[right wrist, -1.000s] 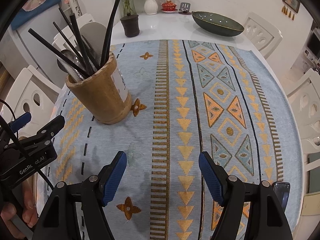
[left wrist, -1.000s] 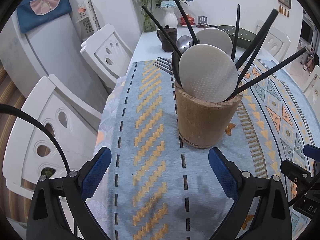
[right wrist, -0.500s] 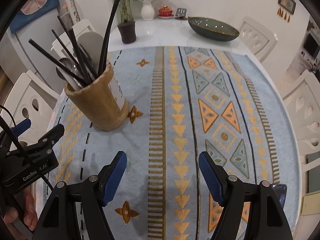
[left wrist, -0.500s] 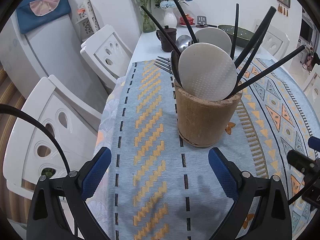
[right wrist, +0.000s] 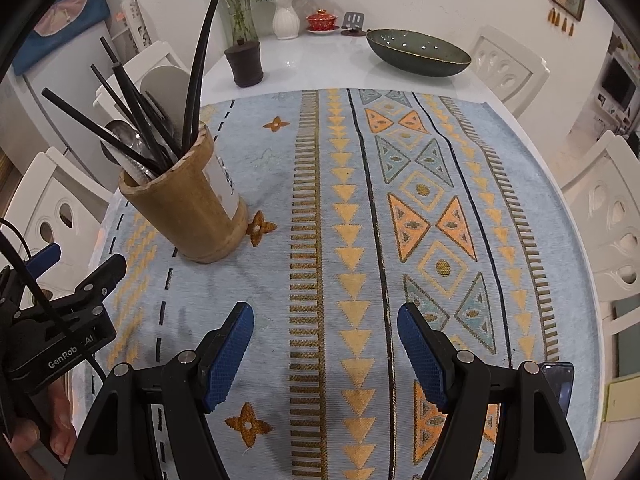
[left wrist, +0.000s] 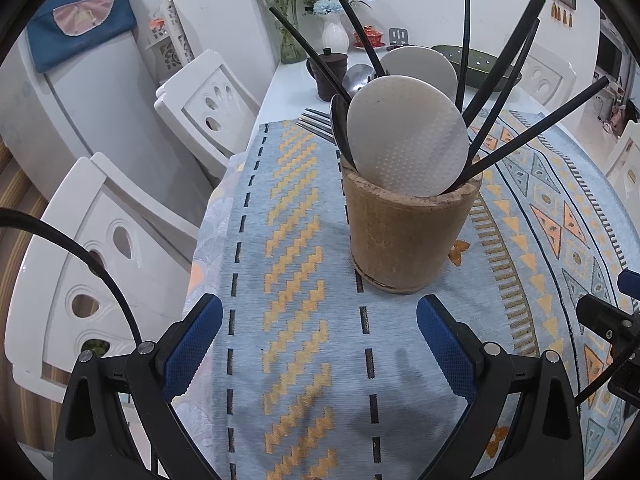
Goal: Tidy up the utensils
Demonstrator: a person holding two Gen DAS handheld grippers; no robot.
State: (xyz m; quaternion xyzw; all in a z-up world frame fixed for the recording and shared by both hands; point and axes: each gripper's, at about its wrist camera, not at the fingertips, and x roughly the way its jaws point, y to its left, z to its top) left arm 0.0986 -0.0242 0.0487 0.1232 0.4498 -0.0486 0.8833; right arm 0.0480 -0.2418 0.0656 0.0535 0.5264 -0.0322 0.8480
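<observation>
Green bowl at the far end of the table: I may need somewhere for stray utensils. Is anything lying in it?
No. In the right wrist view the green bowl shows only its bare glazed inside.

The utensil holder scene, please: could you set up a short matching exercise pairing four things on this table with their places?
Things:
1. wooden utensil holder
2. dark green bowl
3. white vase
4. dark brown cup

Places:
A. at the far edge of the table by the wall, holding flowers
B. on the bare white tabletop, just beyond the cloth's far left corner
C. on the patterned cloth, full of black chopsticks, spoons and paddles
D. on the bare white tabletop, far right, empty

Pairs: 1-C, 2-D, 3-A, 4-B
</observation>
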